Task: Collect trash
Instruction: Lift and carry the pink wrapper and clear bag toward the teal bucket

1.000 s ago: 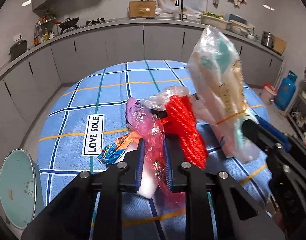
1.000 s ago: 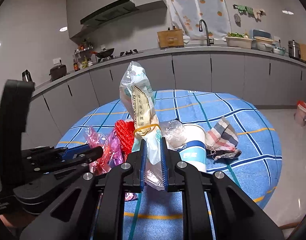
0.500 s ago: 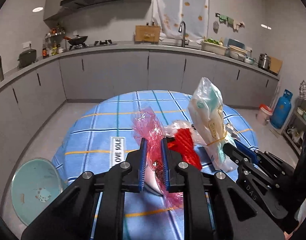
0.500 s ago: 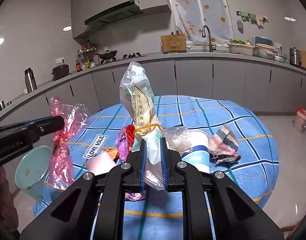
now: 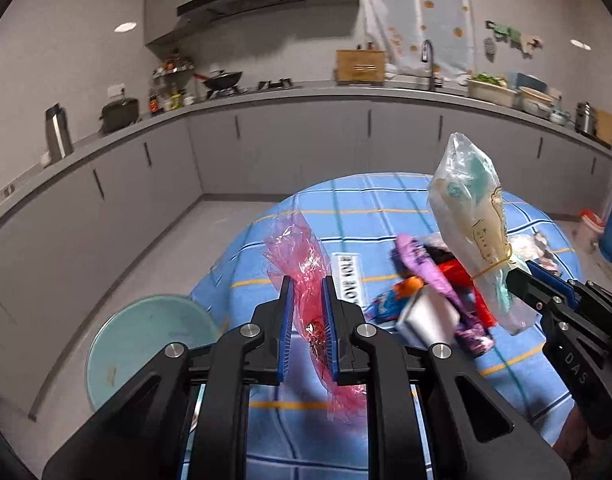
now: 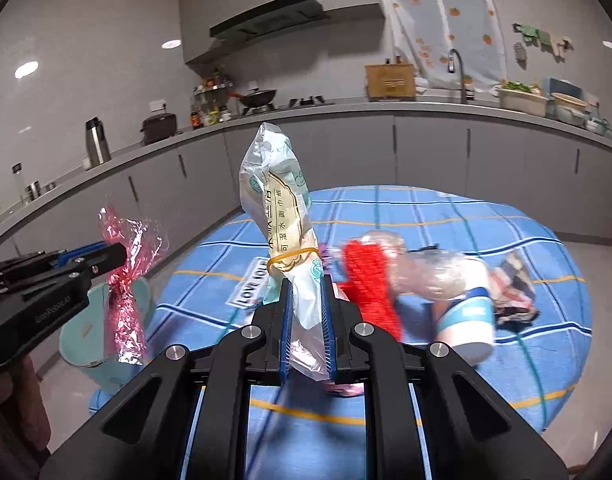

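Observation:
My left gripper [image 5: 308, 320] is shut on a crinkled red plastic wrapper [image 5: 302, 264] and holds it in the air past the table's left edge; the wrapper also shows in the right wrist view [image 6: 126, 264]. My right gripper [image 6: 306, 320] is shut on a clear noodle bag with a rubber band [image 6: 280, 208], held upright above the table; the bag also shows in the left wrist view [image 5: 472, 216]. A pale green trash bin [image 5: 146, 340] stands on the floor, below and left of the red wrapper.
A round table with a blue checked cloth [image 6: 446, 224] carries more trash: a red net [image 6: 366, 280], a clear plastic bag [image 6: 434, 268], a paper cup [image 6: 466, 324], a checked rag [image 6: 514, 288], a purple wrapper [image 5: 422, 264]. Grey kitchen cabinets [image 5: 306, 140] run behind.
My left gripper lifted the red wrapper off the pile and carried it left, towards the green bin. My right gripper kept hold of the noodle bag and also shifted left.

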### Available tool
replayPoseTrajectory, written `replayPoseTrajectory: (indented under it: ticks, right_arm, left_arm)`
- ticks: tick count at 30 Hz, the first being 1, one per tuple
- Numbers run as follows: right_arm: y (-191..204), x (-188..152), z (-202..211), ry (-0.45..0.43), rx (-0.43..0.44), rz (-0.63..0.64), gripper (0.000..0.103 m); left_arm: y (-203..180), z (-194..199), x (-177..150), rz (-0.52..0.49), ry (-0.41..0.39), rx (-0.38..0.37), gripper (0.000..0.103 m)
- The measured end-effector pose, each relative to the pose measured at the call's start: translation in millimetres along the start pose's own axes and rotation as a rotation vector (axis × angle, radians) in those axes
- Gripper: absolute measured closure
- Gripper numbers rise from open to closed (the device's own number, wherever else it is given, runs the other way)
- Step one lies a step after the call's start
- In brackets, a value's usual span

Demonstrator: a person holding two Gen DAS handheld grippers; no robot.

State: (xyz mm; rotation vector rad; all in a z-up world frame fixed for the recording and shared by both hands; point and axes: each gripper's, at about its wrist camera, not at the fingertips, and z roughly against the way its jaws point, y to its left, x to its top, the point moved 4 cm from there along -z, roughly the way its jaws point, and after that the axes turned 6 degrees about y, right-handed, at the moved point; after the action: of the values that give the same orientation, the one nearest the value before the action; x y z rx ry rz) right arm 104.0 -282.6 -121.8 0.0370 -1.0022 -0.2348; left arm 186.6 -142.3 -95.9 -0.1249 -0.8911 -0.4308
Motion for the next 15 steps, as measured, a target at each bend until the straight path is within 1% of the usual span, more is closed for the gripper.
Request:
replayPoseTrajectory:
  ticks: [6, 12, 15]
  right_arm:
    - [30, 8, -8, 0.010, 0.046, 0.040, 0.089]
    - [61, 13, -19, 0.026, 0.094, 0.080, 0.089]
    - [75, 14, -22, 0.031, 0.112, 0.102, 0.089]
  left_arm:
    - [37, 3, -8, 0.053, 0.017, 0.072, 0.088]
    - [61, 3, -11, 0.084, 0.027, 0.122, 0.088]
    - [76, 4, -19, 0.102, 0.034, 0.151, 0.088]
